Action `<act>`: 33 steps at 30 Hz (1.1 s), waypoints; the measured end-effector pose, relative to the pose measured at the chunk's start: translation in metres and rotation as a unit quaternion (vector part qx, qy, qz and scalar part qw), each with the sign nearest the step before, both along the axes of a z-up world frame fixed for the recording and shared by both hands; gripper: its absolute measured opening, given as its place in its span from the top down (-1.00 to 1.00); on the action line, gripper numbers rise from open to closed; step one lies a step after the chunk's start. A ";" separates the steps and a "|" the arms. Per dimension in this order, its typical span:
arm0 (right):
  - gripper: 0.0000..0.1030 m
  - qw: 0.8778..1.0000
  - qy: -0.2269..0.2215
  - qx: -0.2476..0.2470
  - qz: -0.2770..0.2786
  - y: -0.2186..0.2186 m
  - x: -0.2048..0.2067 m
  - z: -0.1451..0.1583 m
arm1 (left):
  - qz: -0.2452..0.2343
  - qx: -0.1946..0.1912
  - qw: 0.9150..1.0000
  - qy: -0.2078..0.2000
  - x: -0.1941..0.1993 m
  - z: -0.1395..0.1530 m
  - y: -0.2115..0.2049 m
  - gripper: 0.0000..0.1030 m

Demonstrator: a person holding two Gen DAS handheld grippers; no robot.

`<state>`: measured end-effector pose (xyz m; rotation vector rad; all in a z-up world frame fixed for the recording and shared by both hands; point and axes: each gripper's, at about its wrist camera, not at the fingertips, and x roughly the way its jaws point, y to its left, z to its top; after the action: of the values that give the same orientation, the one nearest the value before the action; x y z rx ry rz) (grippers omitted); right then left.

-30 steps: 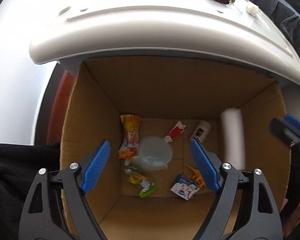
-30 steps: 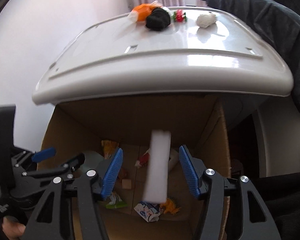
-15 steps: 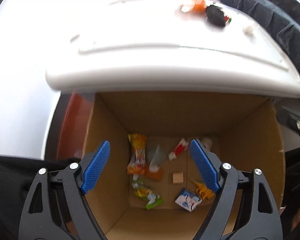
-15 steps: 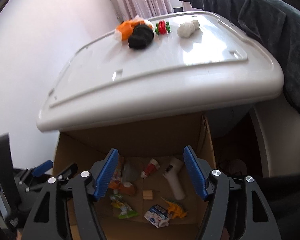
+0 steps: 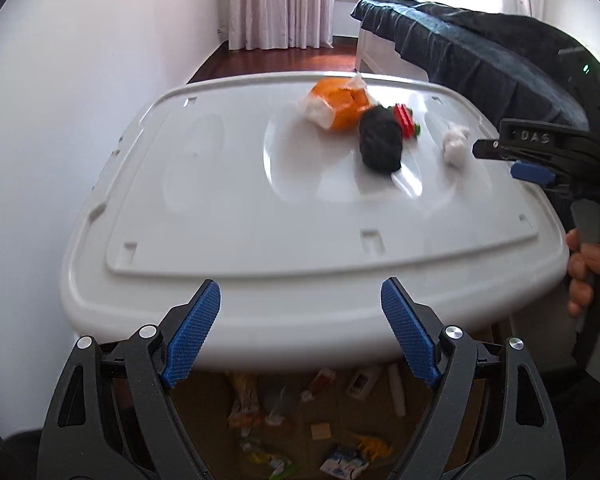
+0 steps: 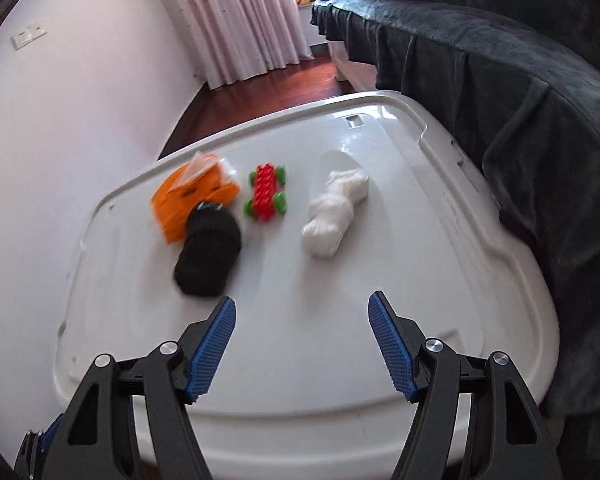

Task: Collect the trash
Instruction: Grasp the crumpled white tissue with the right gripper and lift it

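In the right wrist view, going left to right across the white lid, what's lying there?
Orange packet → red and green toy → white crumpled wad. The black bundle overlaps the packet's lower right edge, so I leave it out of the order.

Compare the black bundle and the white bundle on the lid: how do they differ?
The black bundle is dark and rounded; the white bundle is pale, longer and looks twisted or knotted. The black one overlaps the orange packet; the white one lies apart from the other items, past the red and green toy. Both look like soft wads, rest on the white lid, and are not yet held.
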<state>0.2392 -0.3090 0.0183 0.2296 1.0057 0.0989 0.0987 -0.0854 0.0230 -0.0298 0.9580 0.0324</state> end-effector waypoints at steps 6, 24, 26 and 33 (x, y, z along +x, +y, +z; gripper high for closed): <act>-0.31 1.000 0.019 0.003 -0.025 -0.007 0.055 -0.020 | 0.024 0.007 1.000 -0.006 0.025 -0.010 0.014 -0.57; 0.31 0.994 0.016 -0.110 0.006 0.022 0.087 -0.048 | 0.018 0.020 0.999 0.017 0.041 -0.033 0.003 -0.57; 0.33 0.993 0.016 -0.114 0.015 0.025 0.084 -0.047 | 0.017 0.024 0.999 0.017 0.040 -0.034 0.001 -0.57; 0.35 0.999 0.020 -0.028 0.027 0.015 0.064 -0.031 | 0.012 0.016 0.999 0.028 0.047 -0.034 -0.004 -0.57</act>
<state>0.3028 -0.2939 -0.0129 0.1542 1.0537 0.1151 0.1454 -0.0898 -0.0115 -0.0114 1.0132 0.0709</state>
